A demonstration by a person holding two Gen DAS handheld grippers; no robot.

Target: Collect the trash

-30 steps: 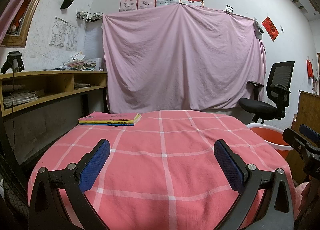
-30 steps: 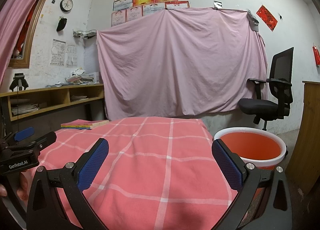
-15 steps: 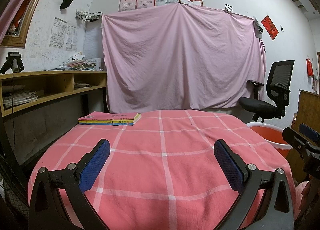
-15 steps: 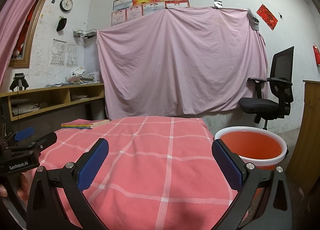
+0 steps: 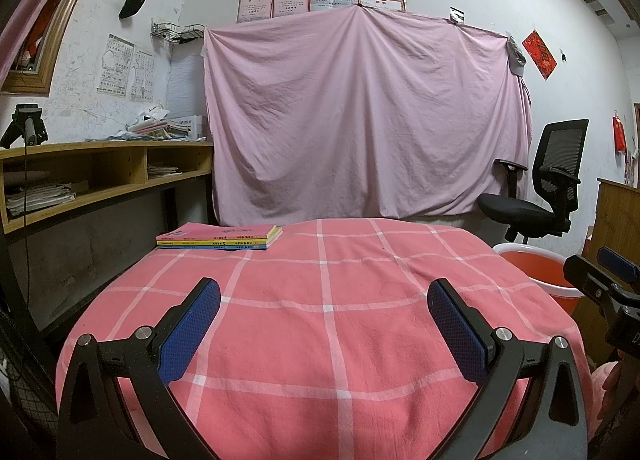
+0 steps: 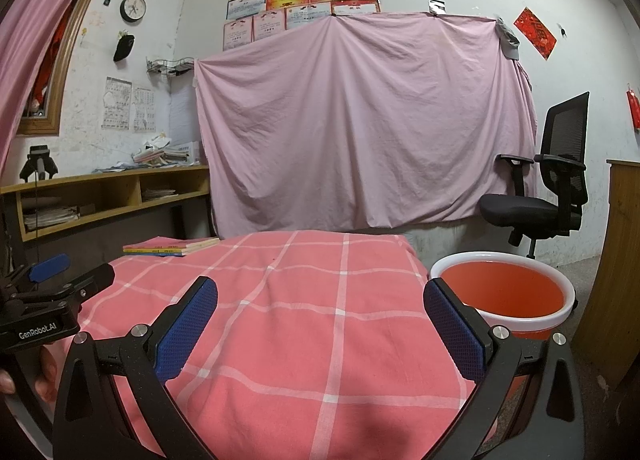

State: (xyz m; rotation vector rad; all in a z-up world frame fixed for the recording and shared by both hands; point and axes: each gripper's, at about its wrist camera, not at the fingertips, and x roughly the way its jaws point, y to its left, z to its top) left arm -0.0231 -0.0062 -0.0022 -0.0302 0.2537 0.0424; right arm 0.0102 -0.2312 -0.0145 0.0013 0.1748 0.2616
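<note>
An orange bucket with a white rim [image 6: 505,292] stands on the floor beside the table's right edge; it also shows in the left wrist view [image 5: 532,268]. I see no trash on the table. My left gripper [image 5: 324,304] is open and empty above the near part of the pink checked tablecloth [image 5: 328,340]. My right gripper [image 6: 320,302] is open and empty above the table's near right part, its right finger [image 6: 452,324] in front of the bucket. Each gripper shows at the edge of the other's view.
A stack of thin books [image 5: 220,238] lies at the table's far left corner. A wooden shelf desk [image 5: 100,179] runs along the left wall. A black office chair [image 5: 540,195] stands at the back right. A pink sheet [image 5: 360,119] hangs behind the table.
Nothing has visibly changed beyond a very slight drift of both views.
</note>
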